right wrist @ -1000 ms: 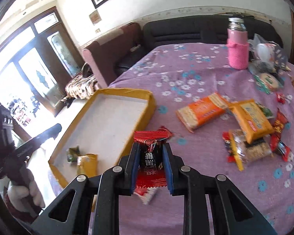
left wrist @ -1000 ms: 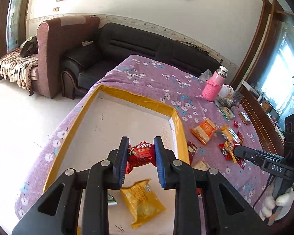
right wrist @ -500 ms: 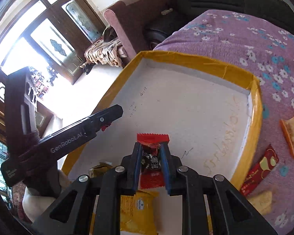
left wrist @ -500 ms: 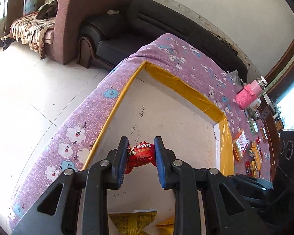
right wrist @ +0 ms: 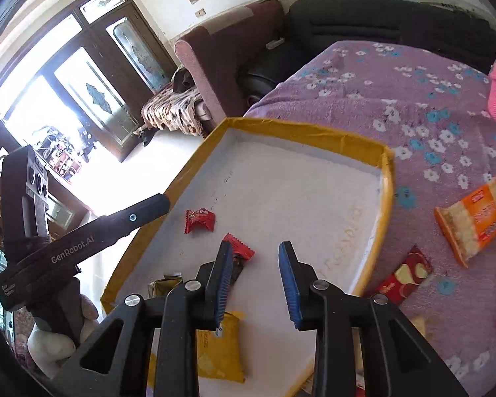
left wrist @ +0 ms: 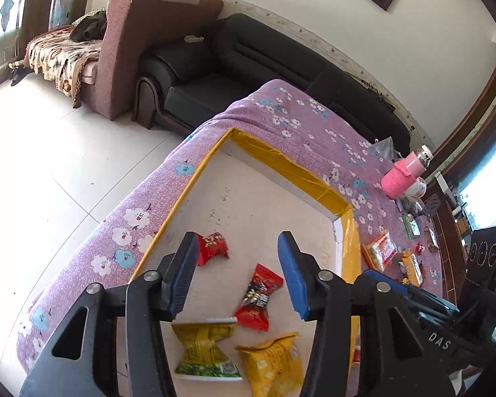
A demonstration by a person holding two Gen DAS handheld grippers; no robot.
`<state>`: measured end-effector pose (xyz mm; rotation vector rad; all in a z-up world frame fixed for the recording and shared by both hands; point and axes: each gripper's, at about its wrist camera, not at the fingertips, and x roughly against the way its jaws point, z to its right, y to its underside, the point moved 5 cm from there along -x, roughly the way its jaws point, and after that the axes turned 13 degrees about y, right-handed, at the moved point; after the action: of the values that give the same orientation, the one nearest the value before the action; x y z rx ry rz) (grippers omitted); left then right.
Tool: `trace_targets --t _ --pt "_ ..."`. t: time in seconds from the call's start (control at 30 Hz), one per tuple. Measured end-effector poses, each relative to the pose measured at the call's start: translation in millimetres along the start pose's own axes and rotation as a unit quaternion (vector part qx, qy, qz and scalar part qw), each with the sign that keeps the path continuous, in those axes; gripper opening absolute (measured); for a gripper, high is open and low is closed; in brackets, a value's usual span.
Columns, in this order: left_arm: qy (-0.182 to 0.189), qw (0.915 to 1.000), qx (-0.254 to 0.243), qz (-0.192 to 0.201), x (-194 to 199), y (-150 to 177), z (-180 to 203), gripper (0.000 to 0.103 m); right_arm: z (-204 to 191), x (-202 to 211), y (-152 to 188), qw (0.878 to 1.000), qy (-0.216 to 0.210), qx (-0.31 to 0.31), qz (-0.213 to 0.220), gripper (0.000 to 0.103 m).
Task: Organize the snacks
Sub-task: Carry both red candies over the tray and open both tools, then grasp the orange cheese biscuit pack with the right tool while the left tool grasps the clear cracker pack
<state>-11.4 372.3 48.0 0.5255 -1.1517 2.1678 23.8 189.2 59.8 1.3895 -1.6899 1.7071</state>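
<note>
Four snacks in tray (left wrist: pixel 314 182), more near worktop (right wrist: pixel 413 106) right edge; left gripper (left wrist: pixel 238 274), right gripper (right wrist: pixel 254 281) wide, empty.

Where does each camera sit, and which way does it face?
Left wrist: on the left gripper, above the tray, facing the sofa; its open fingers and part of the right gripper show.
Right wrist: on the right gripper, above the tray, facing the door; its open fingers, the left gripper and gloved hand show.
Both share the tray and small red packet.
</note>
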Motion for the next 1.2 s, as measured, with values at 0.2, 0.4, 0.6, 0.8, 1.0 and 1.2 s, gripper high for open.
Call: trace_targets --t 0.2,0.4,0.6,0.8,1.0,1.2 --pt "0.06 0.9964 -0.025 0.055 35 23 62 0.074 94 86 4 0.993 0.068 -0.037 0.086 0.048" --pt "0.126 0.992 -0.009 0.006 5 71 104 0.074 226 123 20 0.975 0.149 -0.128 0.1 0.072" --pt "0.094 0.9936 -0.038 -0.05 -37 114 129 0.074 274 95 54 0.975 0.136 -0.172 0.044 0.072" --pt "0.075 0.9943 -0.059 -0.047 -36 117 133 0.074 292 71 43 0.971 0.136 -0.192 0.042 0.072" --pt "0.073 0.9949 -0.051 -0.048 -35 117 127 0.074 297 23 2 0.974 0.185 -0.128 -0.01 0.079" --pt "0.074 0.9949 -0.049 -0.047 -35 114 123 0.074 289 -10 6 0.968 0.232 -0.072 -0.055 0.082"
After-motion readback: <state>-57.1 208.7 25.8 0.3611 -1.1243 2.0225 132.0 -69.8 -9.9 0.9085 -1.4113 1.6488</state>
